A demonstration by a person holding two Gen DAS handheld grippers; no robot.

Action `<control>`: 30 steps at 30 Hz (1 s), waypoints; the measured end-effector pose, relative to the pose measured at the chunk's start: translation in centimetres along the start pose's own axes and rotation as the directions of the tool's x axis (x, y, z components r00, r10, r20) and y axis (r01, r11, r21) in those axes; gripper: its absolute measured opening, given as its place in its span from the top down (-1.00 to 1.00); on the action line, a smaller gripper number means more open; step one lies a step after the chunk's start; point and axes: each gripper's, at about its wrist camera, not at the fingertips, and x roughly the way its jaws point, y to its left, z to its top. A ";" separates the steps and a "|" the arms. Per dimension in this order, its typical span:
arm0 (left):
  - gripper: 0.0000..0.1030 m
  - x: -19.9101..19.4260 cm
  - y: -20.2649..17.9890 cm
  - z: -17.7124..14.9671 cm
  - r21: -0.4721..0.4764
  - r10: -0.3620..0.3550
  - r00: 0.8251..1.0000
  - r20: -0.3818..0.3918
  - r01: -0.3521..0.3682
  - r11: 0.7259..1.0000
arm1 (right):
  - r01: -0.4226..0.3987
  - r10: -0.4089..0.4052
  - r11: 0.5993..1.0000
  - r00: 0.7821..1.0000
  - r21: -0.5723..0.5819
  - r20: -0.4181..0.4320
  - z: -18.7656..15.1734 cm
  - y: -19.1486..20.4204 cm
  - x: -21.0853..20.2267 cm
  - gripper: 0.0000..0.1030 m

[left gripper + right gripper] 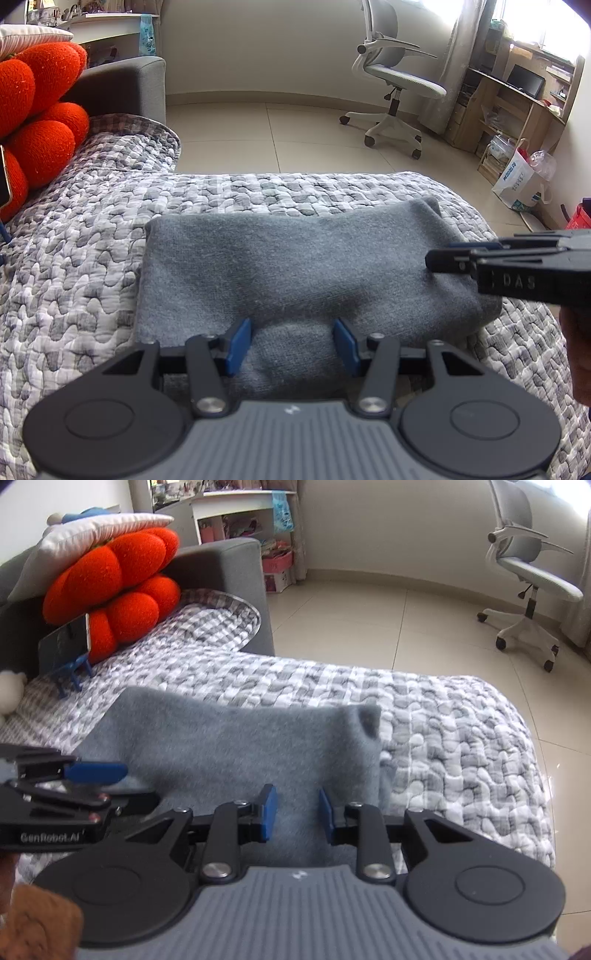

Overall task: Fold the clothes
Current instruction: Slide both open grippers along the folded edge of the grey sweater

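Folded grey garment [295, 258] on quilt [74, 277]; left gripper [293, 345] jaws apart over its near edge

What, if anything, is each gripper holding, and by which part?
Nothing is held. The left gripper and right gripper both stand open above the near edge of the folded grey garment; no fabric is pinched between their fingers.

looks like someone's home, a living room/study combo: grey sofa [221, 565] with quilted cover [92, 240] and orange plush cushion [114, 587] at 10 o'clock, office chair [395, 70] and wooden desk [517, 99] at 2 o'clock
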 end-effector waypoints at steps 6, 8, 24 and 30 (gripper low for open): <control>0.00 0.0 0.1 0.0 -0.003 -0.006 1.000 -0.002 0.006 1.000 | 0.054 -0.056 0.998 0.997 0.041 0.052 1.1 -1.9 2.0 0.44; -0.01 0.0 0.1 0.0 -0.003 -0.006 1.000 -0.003 0.006 1.000 | 0.082 -0.085 0.994 0.996 0.071 0.037 1.0 -2.6 2.7 0.37; -0.02 -1.4 6.1 2.7 -0.238 -0.013 0.993 0.116 0.040 0.970 | 0.081 -0.091 0.994 0.984 0.069 0.156 1.9 -1.1 0.6 0.30; -0.02 0.4 7.6 3.9 -0.280 0.053 0.990 0.134 -0.013 0.960 | 0.004 -0.006 1.000 0.992 0.010 0.123 1.9 1.3 1.2 0.36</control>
